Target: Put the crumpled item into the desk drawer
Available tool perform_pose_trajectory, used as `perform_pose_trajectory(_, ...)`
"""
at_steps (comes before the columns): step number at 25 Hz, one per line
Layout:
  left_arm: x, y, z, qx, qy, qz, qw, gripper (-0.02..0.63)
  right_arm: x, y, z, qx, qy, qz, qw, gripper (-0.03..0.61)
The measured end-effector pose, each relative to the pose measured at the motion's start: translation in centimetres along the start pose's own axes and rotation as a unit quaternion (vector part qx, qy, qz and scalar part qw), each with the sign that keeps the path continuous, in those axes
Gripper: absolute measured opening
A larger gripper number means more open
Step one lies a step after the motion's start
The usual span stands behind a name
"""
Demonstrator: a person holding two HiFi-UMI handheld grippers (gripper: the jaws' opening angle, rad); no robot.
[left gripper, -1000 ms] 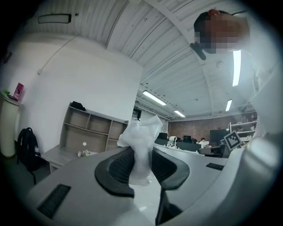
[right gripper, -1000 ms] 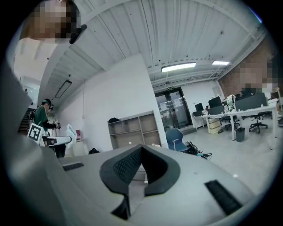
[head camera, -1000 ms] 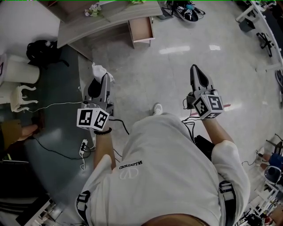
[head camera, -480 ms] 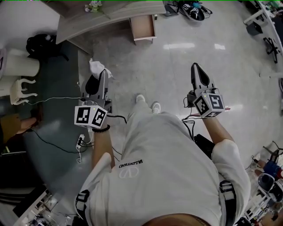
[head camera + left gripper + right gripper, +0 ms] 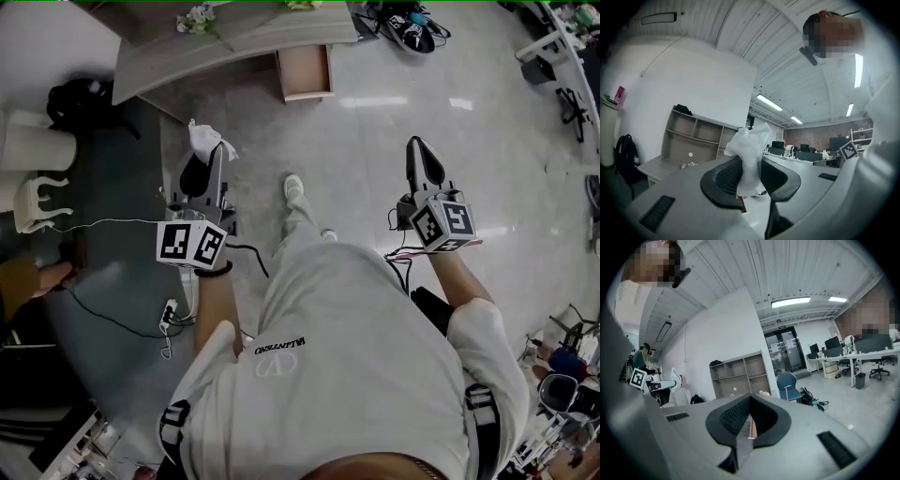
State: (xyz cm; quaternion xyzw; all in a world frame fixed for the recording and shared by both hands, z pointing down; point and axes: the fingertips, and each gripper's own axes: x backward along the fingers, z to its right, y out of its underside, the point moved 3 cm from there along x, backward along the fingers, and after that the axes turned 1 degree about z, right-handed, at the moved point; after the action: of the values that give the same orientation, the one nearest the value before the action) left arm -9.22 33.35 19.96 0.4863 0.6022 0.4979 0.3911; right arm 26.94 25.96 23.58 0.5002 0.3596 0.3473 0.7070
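In the head view my left gripper (image 5: 213, 152) is shut on a white crumpled item (image 5: 201, 138), which sticks out past the jaw tips. The left gripper view shows the crumpled item (image 5: 750, 154) pinched upright between the dark pads of the left gripper (image 5: 751, 183). At the right, my right gripper (image 5: 416, 148) is shut and holds nothing; in its own view the right gripper (image 5: 749, 399) has its tips together. Both point toward the grey desk (image 5: 225, 39), well short of it. The desk drawer (image 5: 305, 71) stands pulled open.
A black backpack (image 5: 80, 98) and a white stool (image 5: 39, 202) sit left of the desk. A cable and power strip (image 5: 172, 311) lie on the floor by my left side. Bags and shoes (image 5: 403, 21) are at the top right. A shelf unit (image 5: 737, 373) and blue chair (image 5: 787, 383) stand ahead.
The person has stepped toward the desk, one foot coming forward. Both grippers have travelled forward with the body, the left one still holding the crumpled item.
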Motion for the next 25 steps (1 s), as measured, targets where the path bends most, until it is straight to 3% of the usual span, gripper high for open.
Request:
perform_pose_trajectory(9, -11.0, 2.7, -6.4, 0.029, 0.032, -0.028, 0.9987, 0.104, -12.7, -1.0, -0.4, 0.01, 0.004, -0.018, 1.0, -0.002)
perform_pose_trajectory(15, -18.0, 5.1, -8.2, 0.051, 0.081, -0.06, 0.9936, 0.104, -21.4, -0.4, -2.1, 0.002, -0.003, -0.039, 0.999, -0.002)
perform_pose_trajectory(20, -21.9, 6.0, -9.8, 0.047, 0.115, -0.059, 0.9905, 0.104, -26.7, 1.3, -4.0, 0.009, -0.018, -0.06, 0.998, -0.002)
perform_pose_trajectory(25, -25.9, 8.7, -11.2, 0.045, 0.108, -0.079, 0.99, 0.104, -31.0, 2.3, -3.9, 0.012, -0.02, -0.07, 0.997, -0.002)
